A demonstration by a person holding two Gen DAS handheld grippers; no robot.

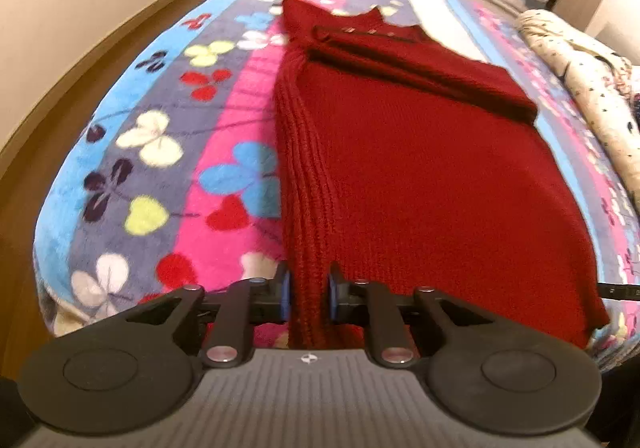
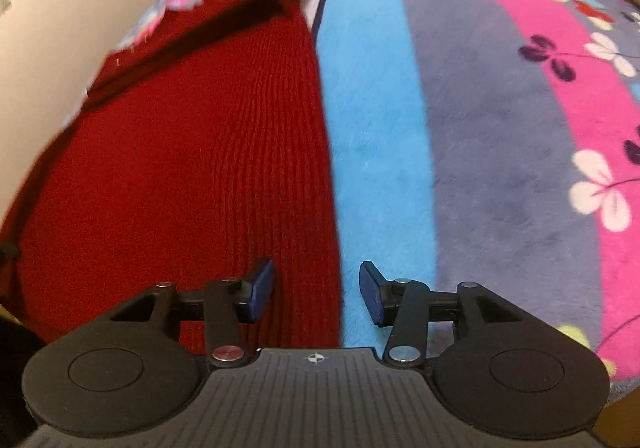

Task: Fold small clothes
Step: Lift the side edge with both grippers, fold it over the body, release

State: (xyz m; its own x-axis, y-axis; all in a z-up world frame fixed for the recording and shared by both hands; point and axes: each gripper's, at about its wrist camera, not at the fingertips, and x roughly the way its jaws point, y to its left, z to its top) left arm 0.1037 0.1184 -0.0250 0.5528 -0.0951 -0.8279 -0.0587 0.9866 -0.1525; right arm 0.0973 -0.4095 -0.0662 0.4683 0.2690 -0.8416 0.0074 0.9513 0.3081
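- the step in hand looks like a fold of the red knitted sweater (image 1: 420, 168), which lies flat on the bed's butterfly-print blanket (image 1: 160, 152) and stretches away ahead of the jaws, its collar end farthest off.
- the left gripper (image 1: 309, 294) has its jaws nearly closed on the ribbed band along the sweater's left edge — the blue pads press a bunched strip of knit between them.
- the right gripper (image 2: 316, 290) has its jaws apart and grips nothing; the sweater's right edge lies under the gap, red knit by the left pad, bare blue blanket by the right.
- one sleeve already lies across the chest, far ahead of the left jaws.
- next, by my judgement — the right jaws need to close on that near right edge, so both corners can lift together and carry toward the collar.
- far beyond the left jaws, past the collar, lie a white cloth (image 1: 440, 14) and, off to the right, a spotted cream quilt (image 1: 580, 80); neither lies in the fold's path, and nothing stands between the jaws and the sweater.
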